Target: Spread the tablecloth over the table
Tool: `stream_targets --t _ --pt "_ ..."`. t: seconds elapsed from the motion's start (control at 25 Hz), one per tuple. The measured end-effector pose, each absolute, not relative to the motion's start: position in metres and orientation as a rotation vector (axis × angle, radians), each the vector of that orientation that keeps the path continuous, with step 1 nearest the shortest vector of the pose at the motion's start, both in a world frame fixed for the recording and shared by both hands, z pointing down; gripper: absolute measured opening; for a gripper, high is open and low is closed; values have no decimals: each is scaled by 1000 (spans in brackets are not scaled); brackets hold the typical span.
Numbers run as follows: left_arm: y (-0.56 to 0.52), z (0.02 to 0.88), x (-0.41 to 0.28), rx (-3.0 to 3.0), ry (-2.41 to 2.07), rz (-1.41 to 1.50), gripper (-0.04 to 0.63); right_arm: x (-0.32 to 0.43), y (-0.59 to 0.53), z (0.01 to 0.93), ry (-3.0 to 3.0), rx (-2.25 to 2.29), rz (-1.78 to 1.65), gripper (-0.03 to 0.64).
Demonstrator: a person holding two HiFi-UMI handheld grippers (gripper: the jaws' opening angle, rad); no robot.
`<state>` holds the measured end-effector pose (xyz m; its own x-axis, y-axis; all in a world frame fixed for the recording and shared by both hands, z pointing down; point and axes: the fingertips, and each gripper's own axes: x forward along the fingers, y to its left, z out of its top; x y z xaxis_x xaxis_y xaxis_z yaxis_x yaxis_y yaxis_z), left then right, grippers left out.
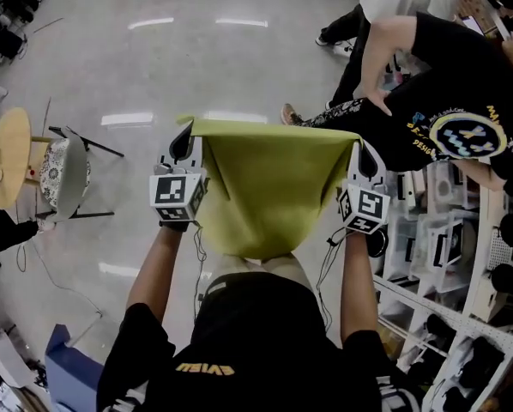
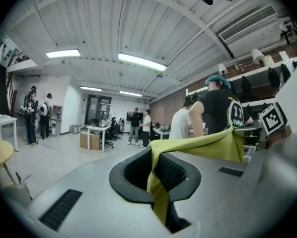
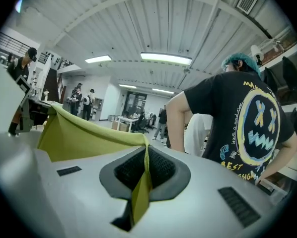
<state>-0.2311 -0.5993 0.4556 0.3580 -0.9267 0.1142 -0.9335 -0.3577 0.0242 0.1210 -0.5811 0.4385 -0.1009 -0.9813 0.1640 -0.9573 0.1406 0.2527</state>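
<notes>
A yellow-green tablecloth (image 1: 261, 191) hangs stretched between my two grippers in the head view, sagging toward my body over the floor. My left gripper (image 1: 184, 142) is shut on the cloth's left top corner, and in the left gripper view the tablecloth (image 2: 198, 147) runs out from the pinched jaws of the left gripper (image 2: 153, 175) to the right. My right gripper (image 1: 360, 154) is shut on the right top corner. In the right gripper view the tablecloth (image 3: 84, 135) leads leftward from the right gripper (image 3: 144, 170). No table for the cloth shows under it.
A person in a black printed shirt (image 1: 449, 101) leans close on the right, next to white shelving (image 1: 437, 256). A chair (image 1: 63, 174) and a round yellow table (image 1: 6, 154) stand at the left. Farther off, several people stand by desks (image 2: 96, 130).
</notes>
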Motion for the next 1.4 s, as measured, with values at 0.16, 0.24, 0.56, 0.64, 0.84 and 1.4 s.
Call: stream_targets --t 0.16,0.24,0.56,0.64,0.84,1.4 --pt "-621 476 -227 2471 -1744 170 21 126 -609 462 -2162 1832 -71 6" --pt "-633 487 -226 2432 -1751 181 21 127 -621 474 -2171 1801 -57 6" --pt "-674 542 -216 2381 -1774 325 21 136 -669 540 -2154 1741 91 6" --pt "-683 556 -217 2380 -1766 359 21 135 -680 553 -2147 1722 108 6" --pt "-699 592 -217 2360 -1730 451 21 132 -701 582 -2133 1670 135 6" --pt "-731 690 -237 2311 -1595 686 21 110 -739 660 -2097 1534 178 6"
